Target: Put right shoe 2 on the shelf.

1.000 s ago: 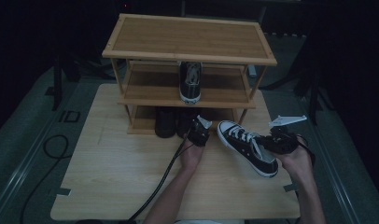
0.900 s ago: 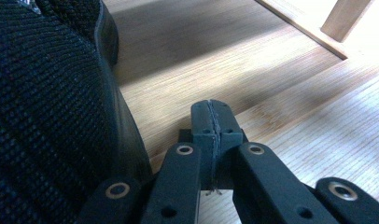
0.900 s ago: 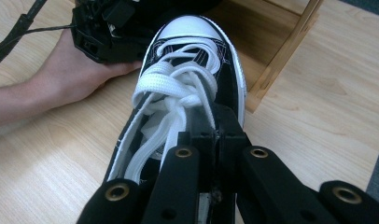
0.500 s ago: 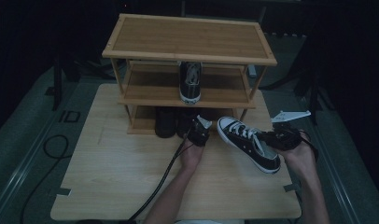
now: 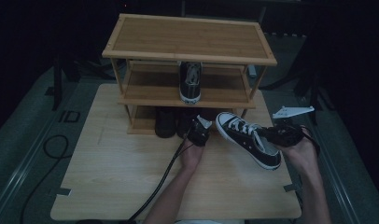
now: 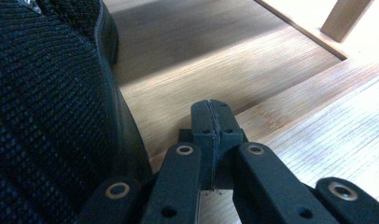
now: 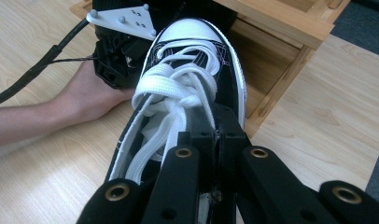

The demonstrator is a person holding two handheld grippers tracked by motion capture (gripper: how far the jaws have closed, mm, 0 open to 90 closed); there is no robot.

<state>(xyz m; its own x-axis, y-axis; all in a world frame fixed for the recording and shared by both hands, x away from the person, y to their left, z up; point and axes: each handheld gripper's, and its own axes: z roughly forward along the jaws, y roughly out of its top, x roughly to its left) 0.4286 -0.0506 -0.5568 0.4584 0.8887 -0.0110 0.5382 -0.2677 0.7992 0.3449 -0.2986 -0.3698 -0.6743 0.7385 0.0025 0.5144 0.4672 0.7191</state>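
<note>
A black-and-white laced sneaker [image 5: 247, 139] hangs tilted just above the table, toe toward the wooden shoe rack [image 5: 190, 37]. My right gripper [image 5: 277, 135] is shut on its heel-side collar; in the right gripper view the jaws [image 7: 220, 135] pinch the sneaker [image 7: 192, 65] behind the laces. A matching sneaker [image 5: 190, 81] stands on the middle shelf. My left gripper [image 5: 197, 132] rests at the front of the bottom shelf, shut with nothing in it [image 6: 211, 114], beside a dark knit shoe [image 6: 47, 116].
Two dark shoes [image 5: 165, 122] sit on the bottom shelf. A rack post [image 6: 346, 18] stands right of the left gripper. The left gripper's cable [image 5: 159, 182] trails across the table [image 5: 108, 163] toward the person. Open tabletop lies to the left and front.
The right gripper has lifted the sneaker slightly and edged its toe toward the rack. The left gripper has stayed in place.
</note>
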